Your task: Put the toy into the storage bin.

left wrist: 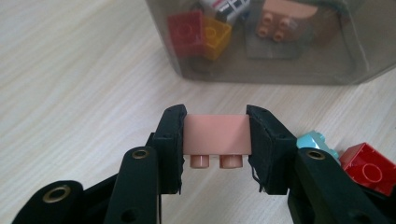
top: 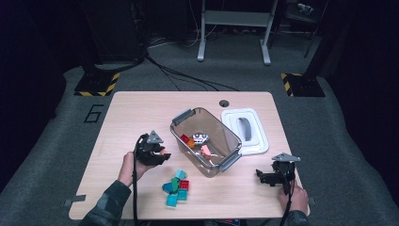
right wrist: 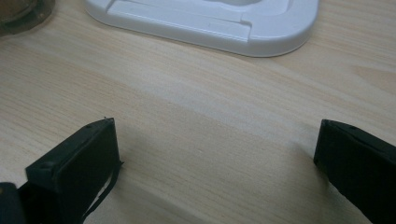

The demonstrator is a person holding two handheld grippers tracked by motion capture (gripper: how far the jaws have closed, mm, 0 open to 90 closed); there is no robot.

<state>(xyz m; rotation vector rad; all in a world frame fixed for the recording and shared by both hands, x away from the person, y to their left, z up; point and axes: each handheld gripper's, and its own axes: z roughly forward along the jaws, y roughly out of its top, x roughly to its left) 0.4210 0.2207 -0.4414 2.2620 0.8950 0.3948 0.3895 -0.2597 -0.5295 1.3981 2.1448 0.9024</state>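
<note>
Between your left gripper's [left wrist: 215, 140] fingers sits the pink brick [left wrist: 215, 134], held firmly. Carry it level over the clear bin [top: 205, 140] before releasing. Your right gripper's [right wrist: 215, 154] fingers are wide open.

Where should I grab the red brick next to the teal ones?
Take the red brick across its two flat side walls, coming straight down from above. It lies studs up, packed among teal bricks, so its top is the open approach; its right side, facing bare table, looks freest.
</note>
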